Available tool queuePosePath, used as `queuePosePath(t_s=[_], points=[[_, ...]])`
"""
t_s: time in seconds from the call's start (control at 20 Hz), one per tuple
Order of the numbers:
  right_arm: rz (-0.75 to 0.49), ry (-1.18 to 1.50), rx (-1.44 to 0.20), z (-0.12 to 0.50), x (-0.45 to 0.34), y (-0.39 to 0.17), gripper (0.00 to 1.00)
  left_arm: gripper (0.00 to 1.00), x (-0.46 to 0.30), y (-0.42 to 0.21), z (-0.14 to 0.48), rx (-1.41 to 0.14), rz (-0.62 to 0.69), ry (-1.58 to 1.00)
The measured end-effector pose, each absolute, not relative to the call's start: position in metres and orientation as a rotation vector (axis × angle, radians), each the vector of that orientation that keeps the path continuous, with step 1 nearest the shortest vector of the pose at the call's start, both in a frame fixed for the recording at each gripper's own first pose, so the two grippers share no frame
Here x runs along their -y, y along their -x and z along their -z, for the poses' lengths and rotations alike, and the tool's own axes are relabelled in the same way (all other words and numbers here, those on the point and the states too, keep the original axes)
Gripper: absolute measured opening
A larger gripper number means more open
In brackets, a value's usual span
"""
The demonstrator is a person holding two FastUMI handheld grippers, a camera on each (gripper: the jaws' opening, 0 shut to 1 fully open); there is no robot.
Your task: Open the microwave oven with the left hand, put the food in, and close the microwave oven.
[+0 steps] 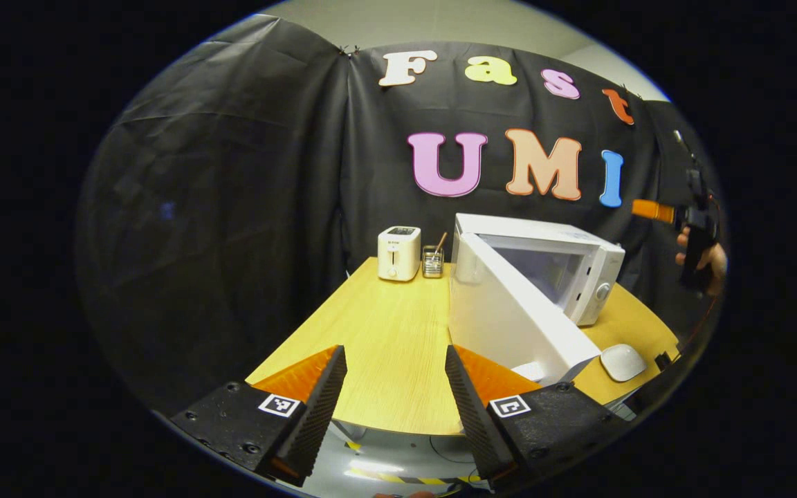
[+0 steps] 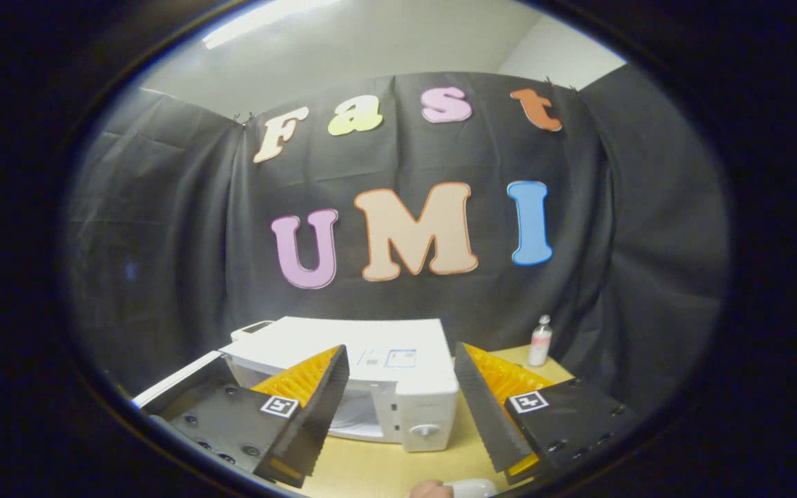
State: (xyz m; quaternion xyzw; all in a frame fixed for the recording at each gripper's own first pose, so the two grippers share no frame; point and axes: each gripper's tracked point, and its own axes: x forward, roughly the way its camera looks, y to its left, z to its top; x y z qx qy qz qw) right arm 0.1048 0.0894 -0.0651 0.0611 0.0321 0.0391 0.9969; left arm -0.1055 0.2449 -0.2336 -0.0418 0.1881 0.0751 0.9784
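On the wooden table (image 1: 385, 332) the microwave oven (image 1: 578, 266) stands with its door (image 1: 509, 311) swung wide toward us, so we judge that the opening step is done and the cavity waits for the food. We hold the left gripper (image 1: 396, 387) back from the table edge with its jaws spread apart and empty, probably to leave the door free. We keep the right gripper (image 2: 402, 394) higher, above the oven's top, its jaws also apart with nothing between them. The food itself we cannot identify with certainty: a white rounded thing (image 1: 623, 362) lies on the table just beside the open door, and it may be the dish. Behind the oven's left side stand a toaster (image 1: 399, 253) and a small glass holder (image 1: 432, 261); a small bottle (image 2: 540, 341) stands at the far right. The open door stands between the left gripper and the cavity, so loading looks easier from the right.
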Motion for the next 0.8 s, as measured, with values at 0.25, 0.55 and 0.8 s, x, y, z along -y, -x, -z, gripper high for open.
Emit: queuePosePath(t_s=[0.25,0.55,0.8], points=[[-0.021,-0.136,-0.012,0.023,-0.042,-0.086,0.89,0.63,-0.217,0.104,0.27,-0.494,-0.076,0.173],[0.044,-0.063,-0.001,0.008,0.0,-0.079,0.89,0.01,-0.209,0.091,0.274,-0.5,-0.131,0.14],[0.062,-0.072,0.001,0.001,0.017,-0.073,0.89,0.0,-0.165,0.083,0.275,-0.507,-0.017,0.111]])
